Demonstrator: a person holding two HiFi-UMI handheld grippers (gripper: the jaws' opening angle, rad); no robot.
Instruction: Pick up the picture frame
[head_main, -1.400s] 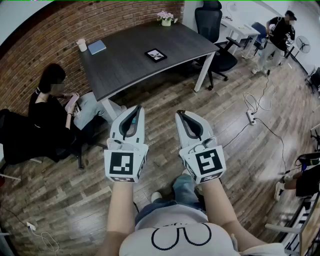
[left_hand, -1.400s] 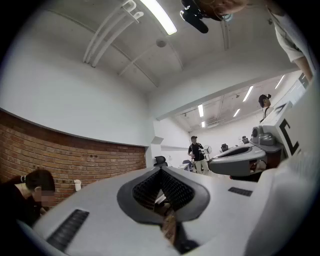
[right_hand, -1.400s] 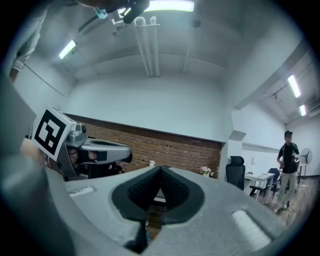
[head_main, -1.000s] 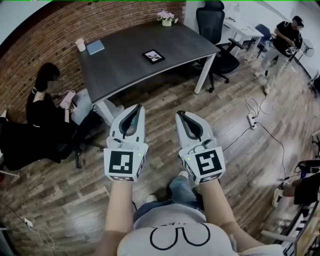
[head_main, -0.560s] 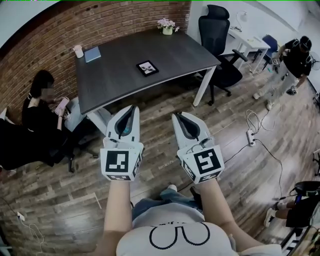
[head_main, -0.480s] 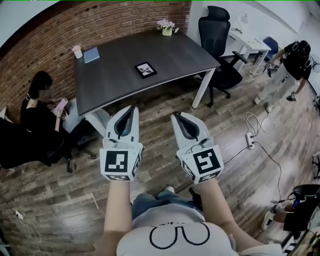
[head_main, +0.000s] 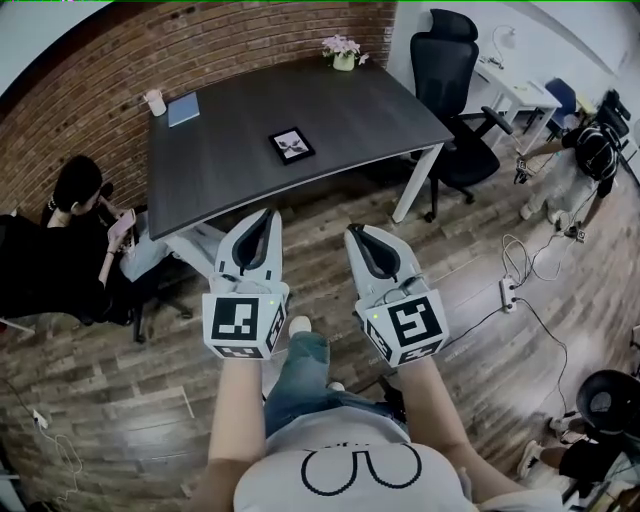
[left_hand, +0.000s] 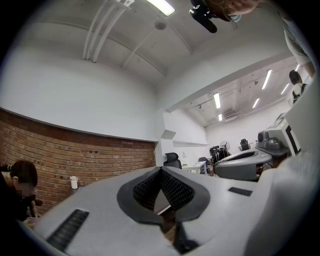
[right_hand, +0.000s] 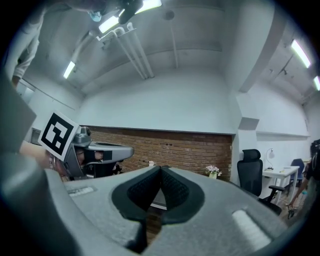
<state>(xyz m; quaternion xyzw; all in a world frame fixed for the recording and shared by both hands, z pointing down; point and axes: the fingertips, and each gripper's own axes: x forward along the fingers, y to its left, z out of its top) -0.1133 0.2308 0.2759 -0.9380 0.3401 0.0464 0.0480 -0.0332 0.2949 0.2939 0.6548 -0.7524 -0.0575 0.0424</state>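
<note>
1. Picture frame (head_main: 291, 146): lies flat on the dark table (head_main: 360, 105), about mid-top and a little toward the table's near edge; touched by neither gripper.
2. Left gripper (head_main: 269, 213): hovers just short of the table's near edge, over the wood floor (head_main: 470, 330), tip aimed toward the table; jaws pressed together, ribbed pads meeting with nothing between them.
3. Right gripper (head_main: 352, 231): hangs beside the left one, also short of the table's near edge and well apart from the frame; jaws closed tight on nothing.
4. Blue notebook (head_main: 183, 109) and white cup (head_main: 155, 102): sit side by side at the table's far left corner, close to the brick wall (head_main: 230, 45).
5. Flower pot (head_main: 343, 52): stands upright at the table's far edge, toward its right end.
6. Black office chair (head_main: 455, 80): stands at the table's right end, just beside it.
7. Seated person (head_main: 70, 240): sits at the table's left end, dressed in black, head bent over a small pink thing in hand.
8. Second person (head_main: 590, 150): well to the right of the table, beyond the chair.
9. Power strip (head_main: 507, 293): lies on the floor to the right of the table's right leg, cable trailing away from the table.
</note>
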